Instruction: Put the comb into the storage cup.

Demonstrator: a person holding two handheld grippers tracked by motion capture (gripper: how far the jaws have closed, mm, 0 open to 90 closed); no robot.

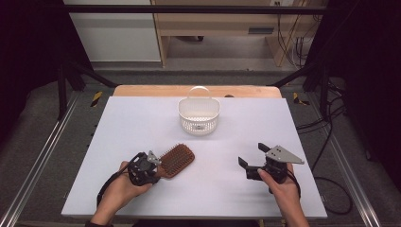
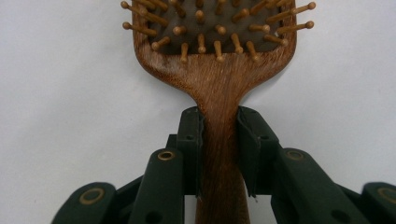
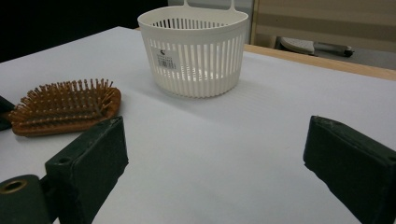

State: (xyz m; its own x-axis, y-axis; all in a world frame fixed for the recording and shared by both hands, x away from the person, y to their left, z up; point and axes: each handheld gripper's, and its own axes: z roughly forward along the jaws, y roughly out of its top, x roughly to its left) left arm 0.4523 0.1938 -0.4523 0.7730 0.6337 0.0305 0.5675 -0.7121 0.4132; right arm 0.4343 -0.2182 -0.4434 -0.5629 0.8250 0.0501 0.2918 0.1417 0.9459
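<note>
At the left of the high view we find the left gripper [image 1: 152, 164], held in the person's left hand [image 1: 124, 185] low over the white table [image 1: 142, 123]. Its jaws are clamped on the handle of a wooden hairbrush [image 1: 177, 160]. In the left gripper view the two black pads press the narrow neck of the handle from either side, just below where it widens into the brush head [image 2: 212, 42]. The hairbrush lies flat on the table, bristles up, its head pointing away from the person and slightly to the right.

Toward the middle, near the far edge of the table, we note a white slatted basket [image 1: 199, 118] standing upright, well apart from the hairbrush. A label shows on its wall in the right gripper view.

At the right, the right gripper [image 1: 251, 157] sits in the person's right hand [image 1: 280, 185] above the table. Its jaws stand wide apart with nothing between them, and they face toward the basket.
</note>
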